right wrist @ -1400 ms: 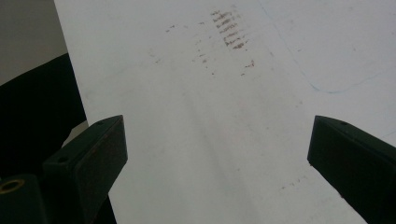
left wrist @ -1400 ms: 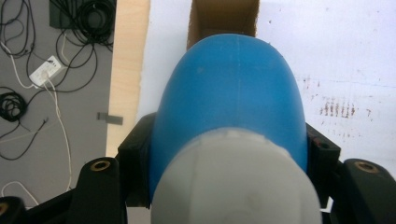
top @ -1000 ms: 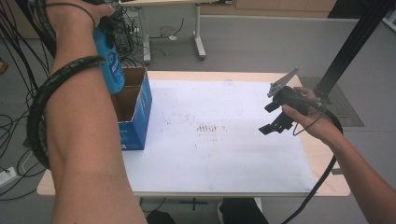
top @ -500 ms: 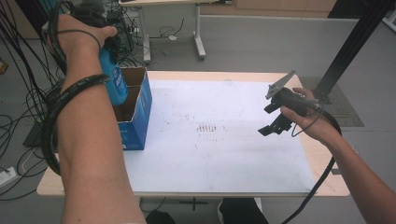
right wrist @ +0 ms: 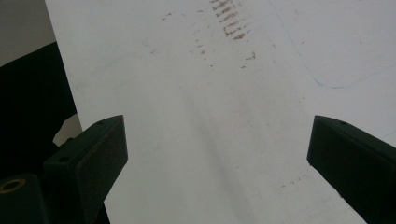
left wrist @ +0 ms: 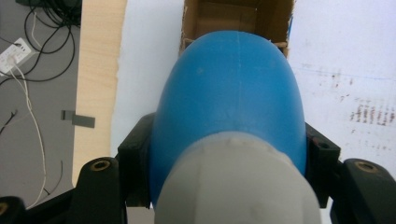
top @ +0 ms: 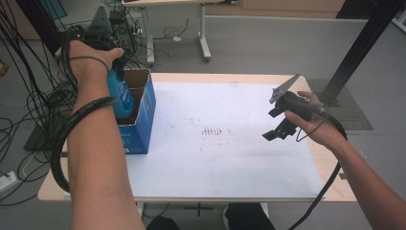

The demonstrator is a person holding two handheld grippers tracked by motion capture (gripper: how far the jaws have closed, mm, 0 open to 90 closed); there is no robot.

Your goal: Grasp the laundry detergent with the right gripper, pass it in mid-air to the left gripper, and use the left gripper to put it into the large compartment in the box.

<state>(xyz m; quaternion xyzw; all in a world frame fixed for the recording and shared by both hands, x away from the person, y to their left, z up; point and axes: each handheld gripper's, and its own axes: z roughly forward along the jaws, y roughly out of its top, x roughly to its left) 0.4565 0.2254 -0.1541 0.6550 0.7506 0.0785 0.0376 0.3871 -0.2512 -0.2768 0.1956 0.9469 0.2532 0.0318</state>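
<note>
A blue bottle (top: 120, 96) with a grey cap (left wrist: 238, 186) hangs bottom-down, partly inside the open top of a blue cardboard box (top: 141, 122) at the table's left edge. My left gripper (top: 112, 62) is shut on the bottle, its black jaws pressing both sides of the blue body (left wrist: 229, 102) just below the cap. The box's brown inside (left wrist: 233, 16) lies straight beyond the bottle. My right gripper (top: 277, 129) is held above the right side of the white sheet (top: 230, 143), open, its jaws spread wide with bare sheet (right wrist: 210, 130) between them.
The white sheet carries a small patch of reddish marks (top: 213, 130) at its middle. The wooden table edge (left wrist: 98, 70) runs left of the box. Loose cables (top: 28, 100) lie on the floor at the left, and a black post (top: 364, 43) stands at the back right.
My left hand has come down with the blue bottle, lowering it into the open box. The right hand has stayed where it was.
</note>
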